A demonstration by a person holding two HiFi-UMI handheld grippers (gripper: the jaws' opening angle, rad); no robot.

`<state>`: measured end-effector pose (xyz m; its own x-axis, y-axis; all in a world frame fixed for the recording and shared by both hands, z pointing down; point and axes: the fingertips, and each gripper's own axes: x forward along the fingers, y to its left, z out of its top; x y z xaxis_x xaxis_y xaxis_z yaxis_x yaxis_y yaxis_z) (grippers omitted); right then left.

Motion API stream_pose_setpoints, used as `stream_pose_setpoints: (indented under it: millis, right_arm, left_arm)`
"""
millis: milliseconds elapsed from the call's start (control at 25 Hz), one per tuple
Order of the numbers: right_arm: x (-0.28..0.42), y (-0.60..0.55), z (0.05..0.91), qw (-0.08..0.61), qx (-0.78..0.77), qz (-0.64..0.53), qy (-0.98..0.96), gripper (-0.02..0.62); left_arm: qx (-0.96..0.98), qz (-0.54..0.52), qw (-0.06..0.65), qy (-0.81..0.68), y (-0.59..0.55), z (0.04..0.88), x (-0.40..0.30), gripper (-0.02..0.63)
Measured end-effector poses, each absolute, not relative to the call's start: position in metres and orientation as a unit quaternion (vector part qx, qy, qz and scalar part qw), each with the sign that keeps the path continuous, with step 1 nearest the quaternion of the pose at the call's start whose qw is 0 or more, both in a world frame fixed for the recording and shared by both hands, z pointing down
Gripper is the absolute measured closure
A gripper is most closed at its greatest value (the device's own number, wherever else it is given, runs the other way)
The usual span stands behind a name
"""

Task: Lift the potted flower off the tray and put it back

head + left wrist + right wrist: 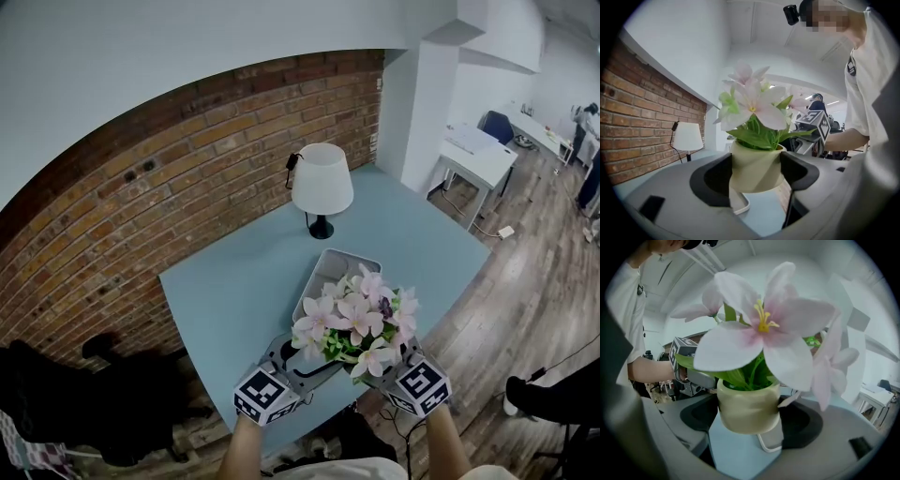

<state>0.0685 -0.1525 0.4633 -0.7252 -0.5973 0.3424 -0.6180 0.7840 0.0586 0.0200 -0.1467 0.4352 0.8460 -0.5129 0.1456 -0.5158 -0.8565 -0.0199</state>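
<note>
The potted flower (356, 323), pink and white blooms in a cream pot (755, 168), hangs above the near end of the white tray (330, 268). My left gripper (298, 362) and right gripper (397, 358) are both shut on the pot from opposite sides. In the left gripper view the jaws press the pot's sides, and a tray corner (740, 204) shows below its base. In the right gripper view the pot (747, 411) sits between the jaws with the tray (771, 439) beneath it. The blooms hide the pot in the head view.
A white table lamp (322, 184) stands behind the tray on the light blue table (234, 291). A brick wall (141, 206) runs along the table's far side. The table's near edge is just below my grippers. A white desk (478, 155) stands at far right.
</note>
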Motion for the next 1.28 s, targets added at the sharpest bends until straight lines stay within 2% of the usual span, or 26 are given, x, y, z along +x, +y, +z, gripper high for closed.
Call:
stream_pose_setpoints:
  millis: [720, 1280]
  right_arm:
    - [0.051, -0.277, 0.558, 0.238, 0.227, 0.067, -0.942, 0.161]
    - [0.017, -0.309, 0.641, 0.282, 0.171, 0.108, -0.938, 0.161]
  left_arm:
    - [0.926, 0.108, 0.100, -0.348, -0.268, 0.529, 0.003, 0.258]
    - [0.891, 0.151, 0.166, -0.395, -0.298, 0.616, -0.028, 0.268]
